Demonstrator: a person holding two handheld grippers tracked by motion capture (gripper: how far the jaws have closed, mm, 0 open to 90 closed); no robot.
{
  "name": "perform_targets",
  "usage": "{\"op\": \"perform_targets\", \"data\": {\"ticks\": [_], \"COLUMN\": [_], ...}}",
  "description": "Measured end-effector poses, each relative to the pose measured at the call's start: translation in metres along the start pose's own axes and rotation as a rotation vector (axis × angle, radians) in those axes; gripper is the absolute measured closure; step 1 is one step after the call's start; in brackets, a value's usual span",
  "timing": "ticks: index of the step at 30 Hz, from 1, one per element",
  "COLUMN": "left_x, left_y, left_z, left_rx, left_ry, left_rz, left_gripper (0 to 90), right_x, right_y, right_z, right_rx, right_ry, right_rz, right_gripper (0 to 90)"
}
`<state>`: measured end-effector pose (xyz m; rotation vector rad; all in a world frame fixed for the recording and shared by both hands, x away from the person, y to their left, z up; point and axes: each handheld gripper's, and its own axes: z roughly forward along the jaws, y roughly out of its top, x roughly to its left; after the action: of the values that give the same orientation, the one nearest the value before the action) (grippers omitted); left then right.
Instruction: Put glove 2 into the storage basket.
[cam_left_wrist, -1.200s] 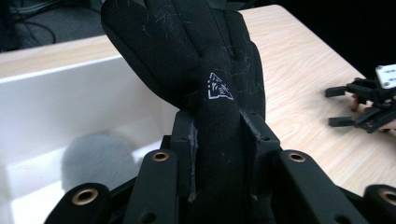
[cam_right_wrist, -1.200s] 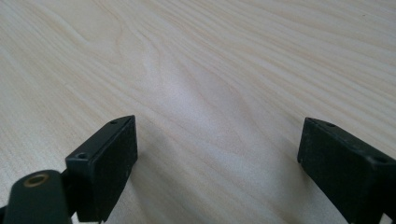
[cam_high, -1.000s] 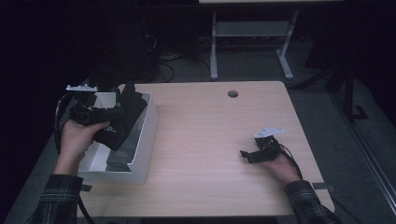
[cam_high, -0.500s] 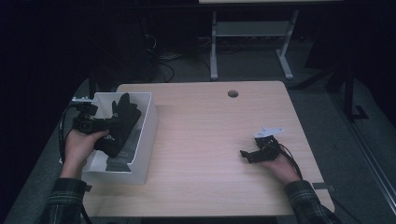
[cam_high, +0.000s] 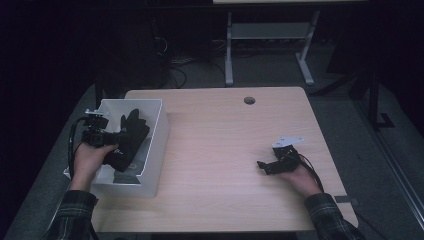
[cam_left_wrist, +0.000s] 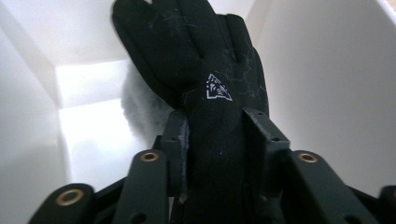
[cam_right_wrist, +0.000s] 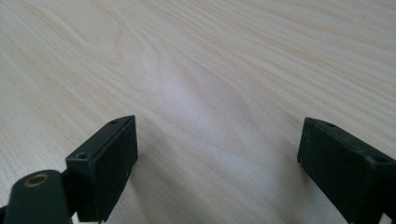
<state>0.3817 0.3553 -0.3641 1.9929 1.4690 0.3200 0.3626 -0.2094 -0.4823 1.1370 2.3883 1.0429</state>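
The left gripper (cam_high: 117, 139) has just been easing its jaws apart around the cuff of the black glove (cam_left_wrist: 196, 79), down in the white bin (cam_high: 155, 145). It looks soft, light and floppy, best pinched at the cuff. The right gripper (cam_high: 266, 166) rests wide open and empty on the table (cam_high: 215, 150).

The glove (cam_high: 127, 142) lies in the box (cam_high: 155, 150) at the table's (cam_high: 220, 150) left edge (right claw (cam_high: 267, 166) opposite)

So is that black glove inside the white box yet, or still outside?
Inside. The black glove lies within the white box, whose walls rise around it, with the left tool at its cuff, jaws just opening.
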Motion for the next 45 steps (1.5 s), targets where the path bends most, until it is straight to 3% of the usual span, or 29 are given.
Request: {"op": "perform_targets", "data": {"ticks": [7, 12, 18, 34, 45], "left_x": [0.003, 0.002, 0.003, 0.001, -0.025], "left_y": [0.001, 0.001, 0.005, 0.011, 0.025], "left_z": [0.006, 0.009, 0.003, -0.002, -0.013], "left_rx": [0.017, 0.02, -0.016, -0.046, -0.097], "left_ry": [0.036, 0.031, 0.05, 0.043, -0.024], "left_rz": [0.013, 0.04, 0.044, 0.071, 0.095], "left_gripper": [47.3, 38.0, 30.6, 26.9, 26.6], "right_x": [0.0, 0.0, 0.0, 0.0, 0.0], "right_y": [0.0, 0.0, 0.0, 0.0, 0.0], "right_z": [0.0, 0.0, 0.0, 0.0, 0.0], "right_rx": [0.0, 0.0, 0.0, -0.001, -0.001], "right_ry": [0.0, 0.0, 0.0, 0.0, 0.0], "right_rz": [0.001, 0.0, 0.0, -0.001, -0.001], "right_gripper": [12.0, 12.1, 12.1, 12.1, 12.1]}}
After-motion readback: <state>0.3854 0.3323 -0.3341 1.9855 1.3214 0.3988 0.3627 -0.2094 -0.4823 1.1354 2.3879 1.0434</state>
